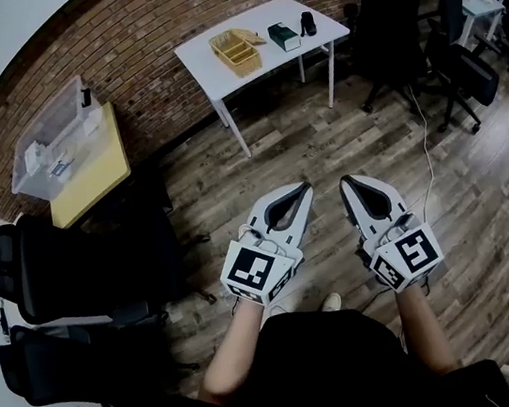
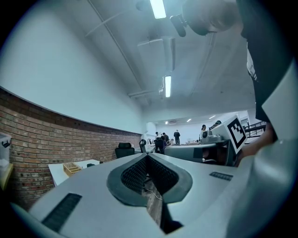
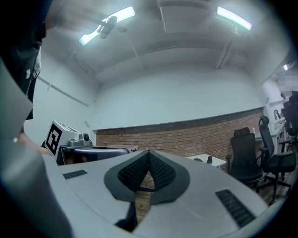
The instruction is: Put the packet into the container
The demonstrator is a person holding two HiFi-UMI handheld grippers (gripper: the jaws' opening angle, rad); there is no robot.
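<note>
Both tongs clenched shut, empty: left gripper (image 1: 305,188), right gripper (image 1: 347,181). Green packet (image 1: 283,37) on white table (image 1: 211,71) at 12 o'clock, beside yellow container (image 1: 236,52); only head view shows packet.

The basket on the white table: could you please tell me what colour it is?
Yellow. The basket shows best in the head view.

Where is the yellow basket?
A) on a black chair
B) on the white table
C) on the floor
B: the yellow basket sits on the white table by the brick wall.
</note>
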